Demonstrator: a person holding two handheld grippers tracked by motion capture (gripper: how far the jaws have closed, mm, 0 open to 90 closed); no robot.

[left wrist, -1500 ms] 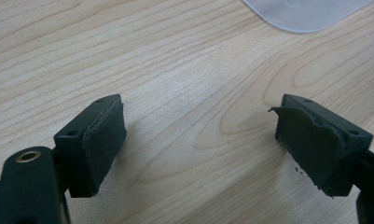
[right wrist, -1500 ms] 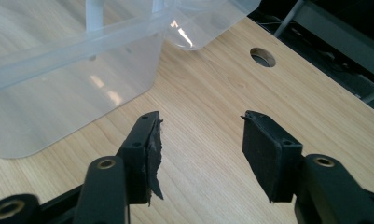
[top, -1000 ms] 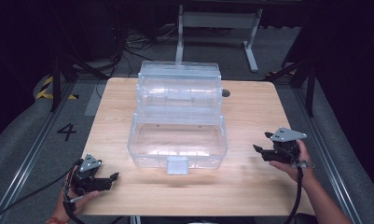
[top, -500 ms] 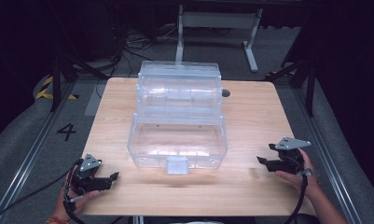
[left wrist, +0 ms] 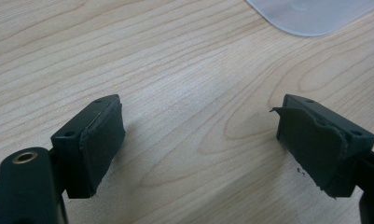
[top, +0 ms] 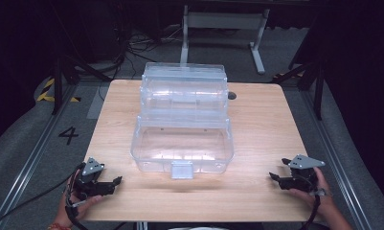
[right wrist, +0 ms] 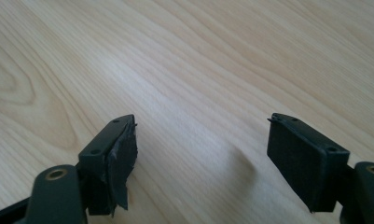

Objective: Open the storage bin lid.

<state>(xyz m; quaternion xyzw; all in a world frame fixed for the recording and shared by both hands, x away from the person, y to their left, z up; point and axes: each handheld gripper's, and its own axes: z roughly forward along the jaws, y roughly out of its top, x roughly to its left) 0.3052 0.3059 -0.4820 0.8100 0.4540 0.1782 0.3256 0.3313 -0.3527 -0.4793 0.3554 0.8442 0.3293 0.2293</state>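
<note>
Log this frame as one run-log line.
left gripper: jaws open, empty | right gripper: jaws just opening, empty | clear plastic tiered box: untouched, mid wooden table

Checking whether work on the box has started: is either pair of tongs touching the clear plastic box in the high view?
No: the left tongs and right tongs sit at the wooden table's near corners, apart from the clear plastic box.

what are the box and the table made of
Box: looks like clear hard plastic, glossy; the tabletop shows through its walls and its edges catch glare. Table: pale wood or a wood-look laminate, matte; grain lines and knots show in both gripper views, which one I cannot tell.
</note>
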